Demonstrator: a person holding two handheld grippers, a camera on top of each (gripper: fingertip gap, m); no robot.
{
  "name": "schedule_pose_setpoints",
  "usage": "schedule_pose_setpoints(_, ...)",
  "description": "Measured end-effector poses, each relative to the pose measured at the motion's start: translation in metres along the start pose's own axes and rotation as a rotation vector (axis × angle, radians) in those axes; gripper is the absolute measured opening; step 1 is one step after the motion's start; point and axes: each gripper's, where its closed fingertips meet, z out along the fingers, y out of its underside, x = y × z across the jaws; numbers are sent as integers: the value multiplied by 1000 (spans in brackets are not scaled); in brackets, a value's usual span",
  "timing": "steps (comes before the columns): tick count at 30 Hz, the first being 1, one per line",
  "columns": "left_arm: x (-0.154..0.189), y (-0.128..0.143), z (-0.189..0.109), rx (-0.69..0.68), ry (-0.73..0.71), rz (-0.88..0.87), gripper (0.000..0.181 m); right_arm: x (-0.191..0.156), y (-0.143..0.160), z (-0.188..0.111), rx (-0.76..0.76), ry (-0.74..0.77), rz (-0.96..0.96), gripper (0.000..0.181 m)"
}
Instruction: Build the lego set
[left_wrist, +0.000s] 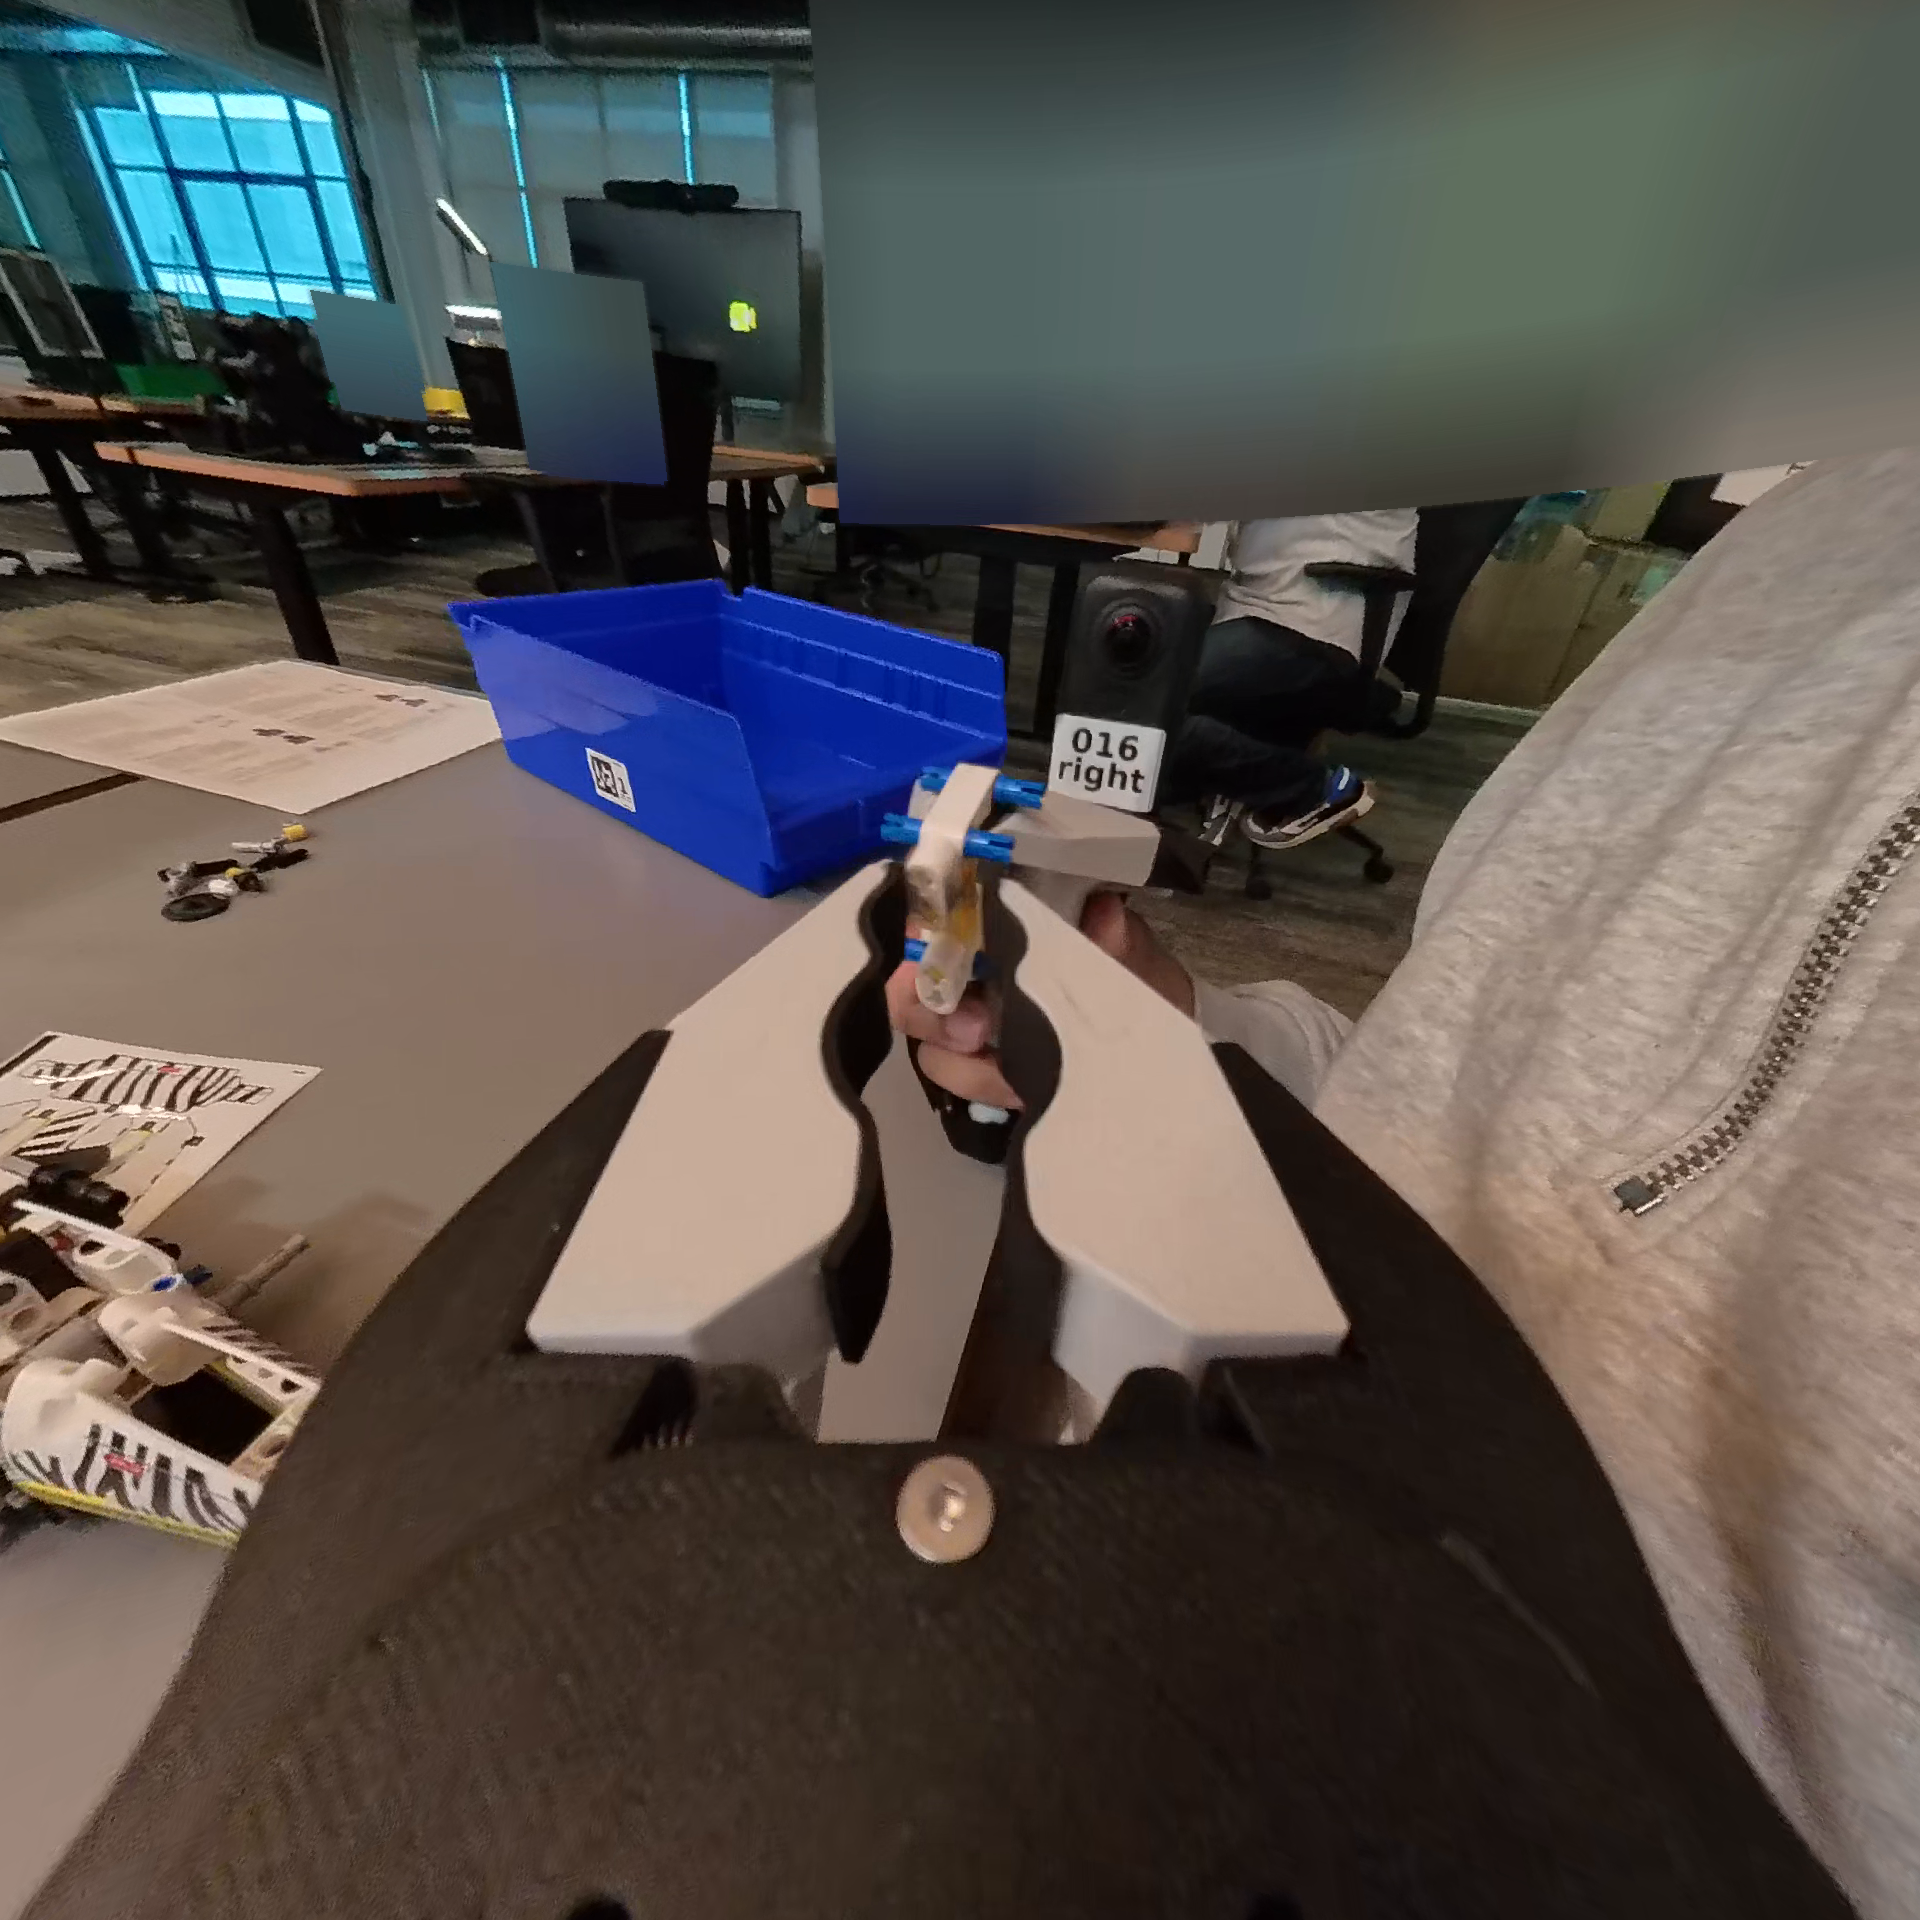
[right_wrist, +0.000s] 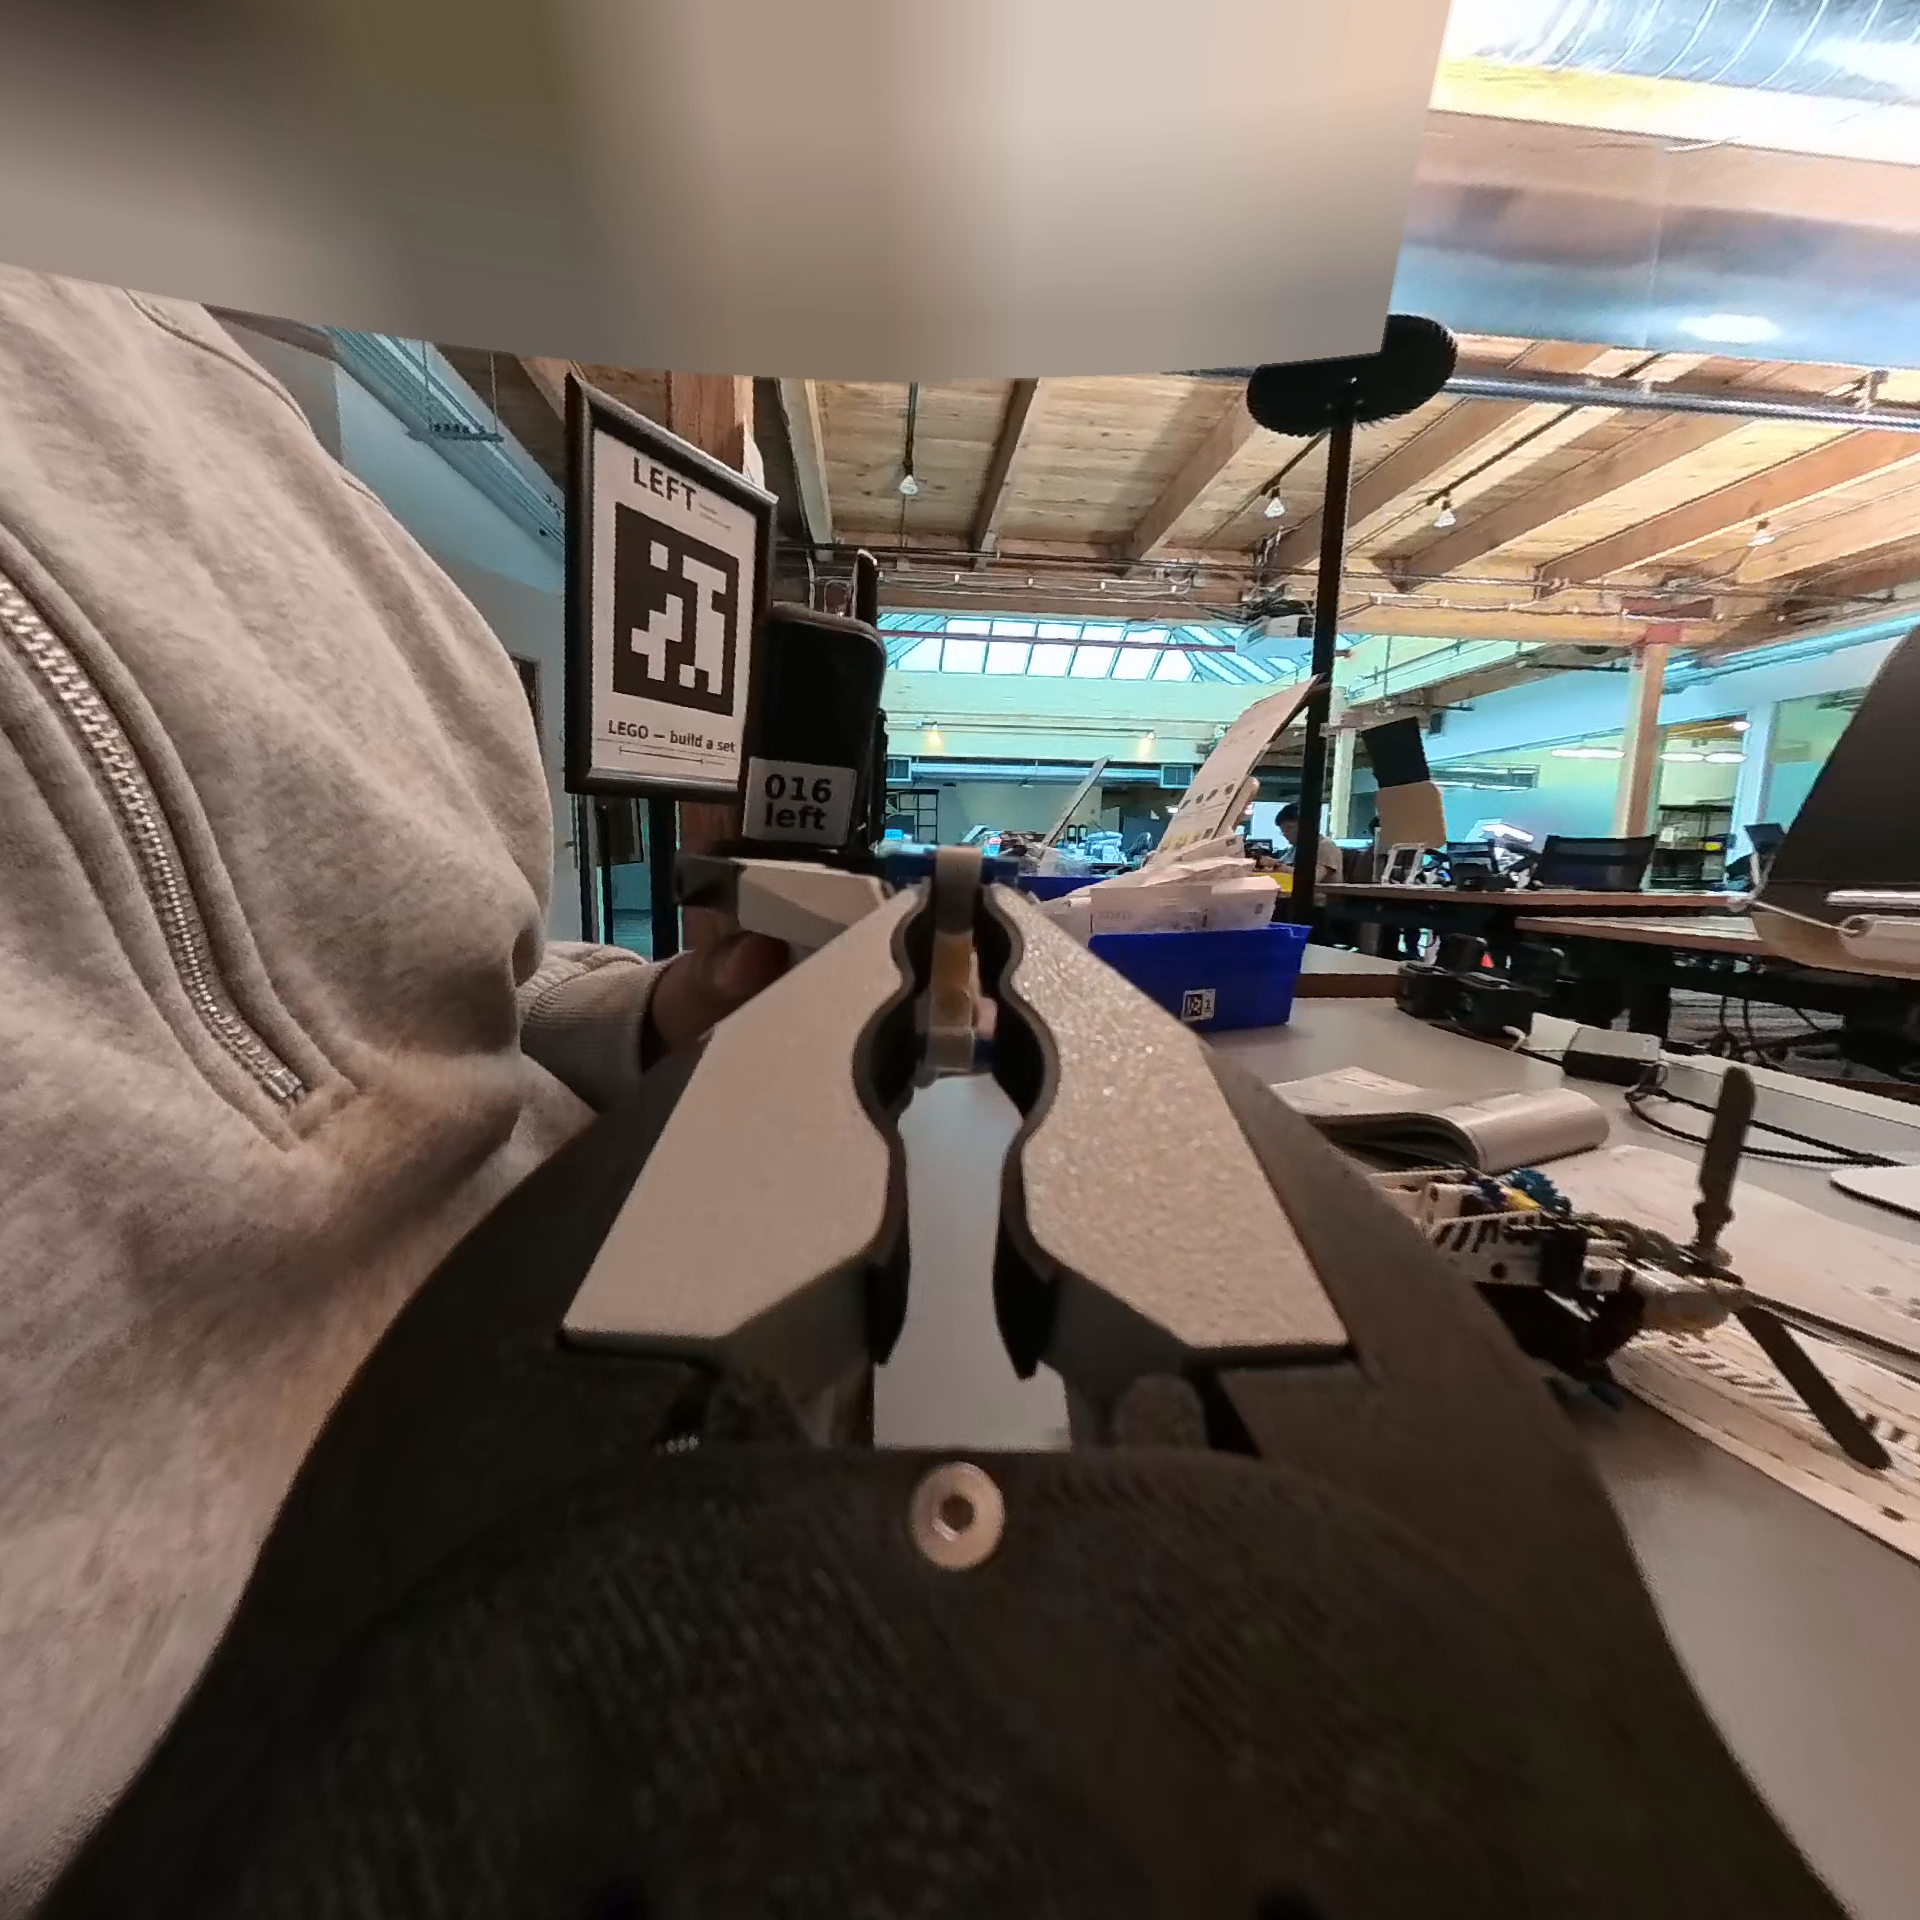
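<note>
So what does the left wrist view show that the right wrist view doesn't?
Only the left view shows the loose small parts and the white sheet on the table. Only the right view shows the framed marker sign and a closed booklet. Both show the white lego piece, gripped by both tools.

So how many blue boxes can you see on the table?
2. One empty blue bin sits past the gripper tips in the left wrist view. Another blue bin, stuffed with papers, sits behind the gripper in the right wrist view. More could be hidden.
</note>
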Motion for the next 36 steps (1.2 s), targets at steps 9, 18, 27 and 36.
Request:
schedule_pose_setpoints(9,-1,-5,-1,34,10,19,6,7,-2,0,29,35,21,25)
schedule_pose_setpoints(18,4,-11,-1,80,75,-60,6,6,-5,-1,46,7,58,31)
schedule_pose_setpoints(27,13,-23,-5,184,232,-278,5,-1,-5,2,47,-51,125,37)
schedule_pose_setpoints(36,11,-22,-3,183,245,-332,4,-1,-5,2,61,-87,198,35)
